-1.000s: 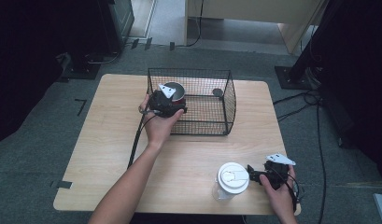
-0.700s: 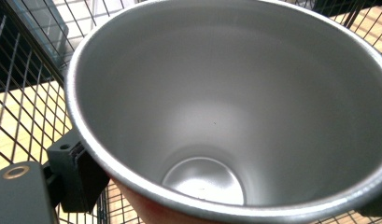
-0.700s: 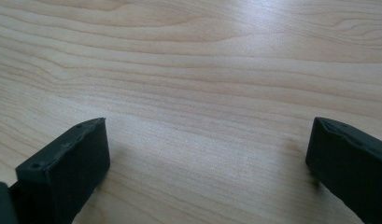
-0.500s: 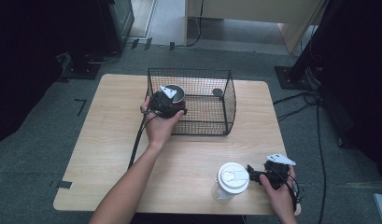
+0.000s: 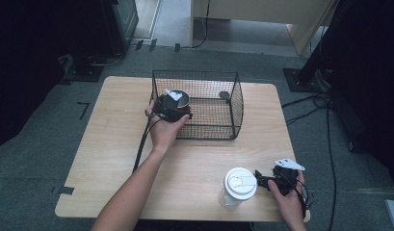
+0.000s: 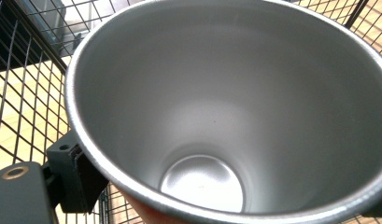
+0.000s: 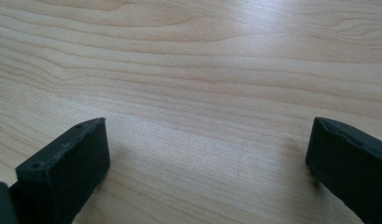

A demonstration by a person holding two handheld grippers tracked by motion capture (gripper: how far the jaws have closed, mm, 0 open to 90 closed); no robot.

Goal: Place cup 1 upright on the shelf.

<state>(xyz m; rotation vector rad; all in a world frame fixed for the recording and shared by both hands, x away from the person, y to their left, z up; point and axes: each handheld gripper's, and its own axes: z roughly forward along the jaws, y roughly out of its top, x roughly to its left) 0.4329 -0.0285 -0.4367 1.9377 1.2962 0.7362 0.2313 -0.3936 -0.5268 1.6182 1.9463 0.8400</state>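
Cup (image 5: 180, 99) in wire basket (image 5: 218, 132) at table (image 5: 108, 144) rear-ctr; lidded tumbler (image 5: 239, 185) front-right, w/ right gripper (image 5: 262, 181) beside.

Cup (image 6: 235, 107): brushed metal inside, satin sheen, smooth rim, red outer coat. Basket (image 5: 218, 103): thin black wire mesh. Table (image 5: 112, 144): pale wood-grain top, matt, smooth. Right gripper (image 7: 207, 154): matt black plastic. Lidded cup (image 5: 239, 185): clear plastic body, white lid.
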